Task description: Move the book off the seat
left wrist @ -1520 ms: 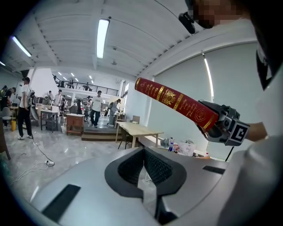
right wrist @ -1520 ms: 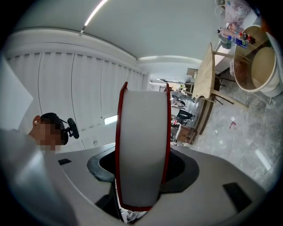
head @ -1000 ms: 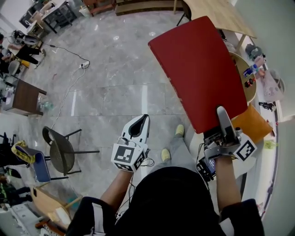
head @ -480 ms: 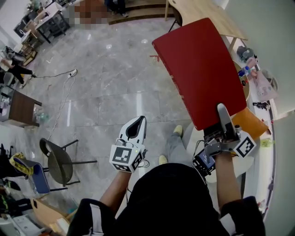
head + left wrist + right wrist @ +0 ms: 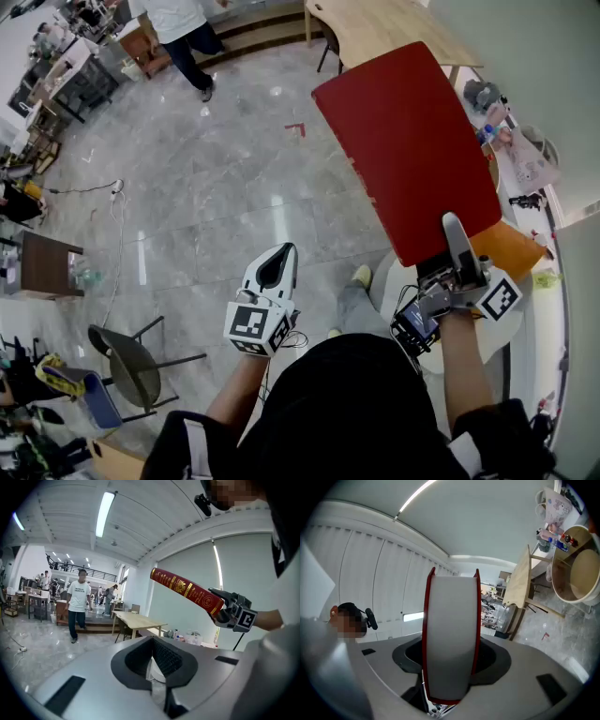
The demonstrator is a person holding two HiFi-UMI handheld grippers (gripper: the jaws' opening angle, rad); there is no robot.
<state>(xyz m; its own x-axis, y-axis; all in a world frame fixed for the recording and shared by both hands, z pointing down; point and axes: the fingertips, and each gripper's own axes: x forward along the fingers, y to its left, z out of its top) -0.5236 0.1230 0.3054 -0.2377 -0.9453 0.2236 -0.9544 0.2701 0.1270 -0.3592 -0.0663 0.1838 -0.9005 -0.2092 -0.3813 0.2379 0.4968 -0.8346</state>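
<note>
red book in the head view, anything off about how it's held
Yes: the red book is clamped by the right tongs only at its near edge, so nearly all of it juts out unsupported in midair, tilted.

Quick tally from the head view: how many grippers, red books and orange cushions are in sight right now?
grippers: 2, the left gripper and the right gripper
red book: 1
orange cushion: 1
total: 4

Open floor [image 5: 216, 206] ahead; book [image 5: 408, 150] aloft at right, wooden table [image 5: 375, 23] beyond, chair [image 5: 127, 366] left.
</note>
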